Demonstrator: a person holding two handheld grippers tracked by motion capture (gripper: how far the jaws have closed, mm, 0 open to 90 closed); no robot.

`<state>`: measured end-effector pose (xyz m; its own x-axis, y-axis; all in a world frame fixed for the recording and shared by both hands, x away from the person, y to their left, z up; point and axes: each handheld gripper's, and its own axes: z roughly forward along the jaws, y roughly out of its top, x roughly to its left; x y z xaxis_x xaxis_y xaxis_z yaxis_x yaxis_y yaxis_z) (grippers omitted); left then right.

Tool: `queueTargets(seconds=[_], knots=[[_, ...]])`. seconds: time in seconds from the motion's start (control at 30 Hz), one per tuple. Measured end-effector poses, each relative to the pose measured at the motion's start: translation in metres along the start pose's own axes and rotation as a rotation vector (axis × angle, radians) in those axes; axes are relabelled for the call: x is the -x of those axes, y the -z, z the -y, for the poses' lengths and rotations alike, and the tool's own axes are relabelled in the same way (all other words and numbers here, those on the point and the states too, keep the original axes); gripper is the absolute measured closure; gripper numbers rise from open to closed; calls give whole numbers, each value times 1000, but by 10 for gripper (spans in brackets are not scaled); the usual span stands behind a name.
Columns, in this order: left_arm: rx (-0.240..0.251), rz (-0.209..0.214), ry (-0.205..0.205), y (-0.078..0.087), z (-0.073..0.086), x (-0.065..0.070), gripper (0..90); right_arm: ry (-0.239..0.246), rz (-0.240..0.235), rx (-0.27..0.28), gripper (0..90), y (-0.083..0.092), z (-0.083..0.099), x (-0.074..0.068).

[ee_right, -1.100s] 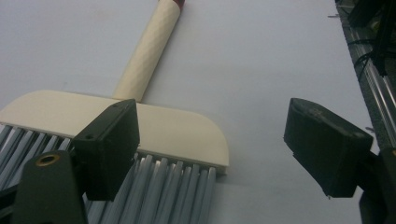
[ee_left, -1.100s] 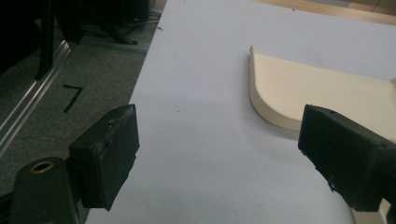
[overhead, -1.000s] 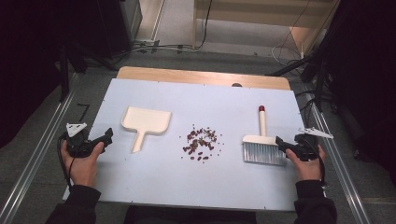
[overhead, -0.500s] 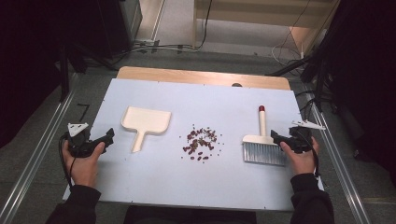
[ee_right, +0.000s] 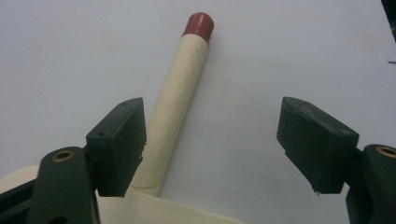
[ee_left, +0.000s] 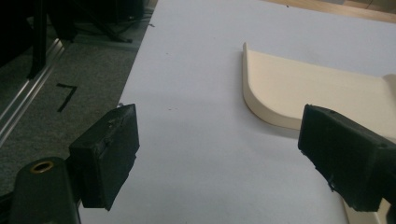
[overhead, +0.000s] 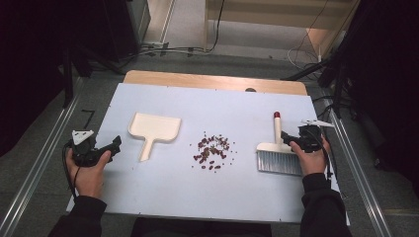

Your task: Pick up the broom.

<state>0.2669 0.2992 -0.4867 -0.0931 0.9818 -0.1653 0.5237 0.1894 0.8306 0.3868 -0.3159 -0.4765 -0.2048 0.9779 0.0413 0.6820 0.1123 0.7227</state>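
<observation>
A cream dustpan [overhead: 153,128] lies left of centre on the pale blue table [overhead: 212,192], its handle pointing toward the person. My left gripper [overhead: 116,144] is open just left of that handle; the pan [ee_left: 308,93] shows ahead between its jaws. A small pile of dark crumbs [overhead: 212,150] sits mid-table. At the right lies a cream hand brush [overhead: 276,153] with a red-tipped handle and grey bristles. My right gripper [overhead: 286,139] is open beside the handle, and the brush handle [ee_right: 180,88] runs just inside its left jaw, with nothing held.
A wooden strip [overhead: 212,81] edges the table's far side. Metal rails [overhead: 356,177] flank the table on both sides. Cables [overhead: 188,49] lie on the floor beyond the far edge.
The right gripper has moved forward and left, from beside the bristles up to the brush handle. The left gripper has barely moved.
</observation>
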Motion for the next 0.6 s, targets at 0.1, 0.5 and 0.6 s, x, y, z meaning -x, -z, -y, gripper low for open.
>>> queueTargets(seconds=[0.1,0.5,0.6], knots=[[1,2,2,0,0,0,134,-9,-7,-4,235,-6,-5,-1],[2,10,-1,-1,0,0,134,4,14,-33,273,-27,-34,-8],[0,9,0,0,0,-1,134,-5,14,-47,283,-33,-42,-9]])
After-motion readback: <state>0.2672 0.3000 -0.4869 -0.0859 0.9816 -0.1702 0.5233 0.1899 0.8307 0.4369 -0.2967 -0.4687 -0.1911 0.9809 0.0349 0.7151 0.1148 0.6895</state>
